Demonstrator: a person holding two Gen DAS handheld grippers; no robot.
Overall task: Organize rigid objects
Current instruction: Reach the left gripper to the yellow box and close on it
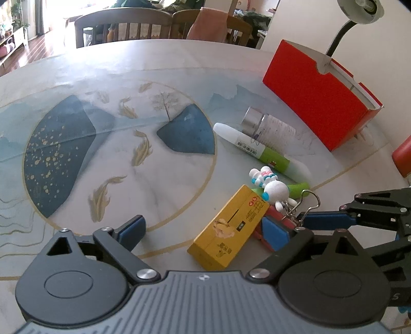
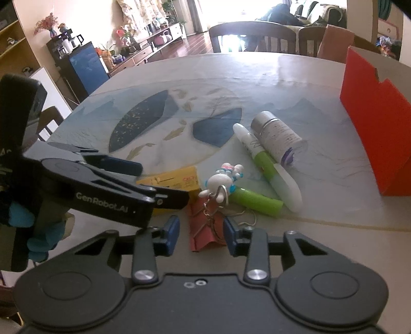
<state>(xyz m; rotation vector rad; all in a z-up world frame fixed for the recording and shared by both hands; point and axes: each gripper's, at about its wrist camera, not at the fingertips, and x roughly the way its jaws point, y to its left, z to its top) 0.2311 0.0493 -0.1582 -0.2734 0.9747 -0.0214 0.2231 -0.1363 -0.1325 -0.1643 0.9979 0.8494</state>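
Observation:
A yellow box (image 1: 228, 228) lies on the table between the wide-open fingers of my left gripper (image 1: 204, 232); it also shows in the right wrist view (image 2: 177, 179). A small red packet (image 2: 203, 226) lies between the open fingers of my right gripper (image 2: 201, 236), under the chain of a white bunny keychain (image 2: 221, 179). Beyond lie a green tube (image 2: 254, 201), a green-and-white pen (image 2: 267, 164) and a silver-capped bottle (image 2: 278, 137). The keychain (image 1: 272, 187), pen (image 1: 259, 150) and bottle (image 1: 269, 128) also show in the left wrist view.
An open red box (image 1: 316, 102) stands at the right, also in the right wrist view (image 2: 377, 123). A lamp (image 1: 357, 15) rises behind it. Chairs (image 1: 123, 25) stand at the far table edge. The patterned table top (image 1: 115, 144) stretches left.

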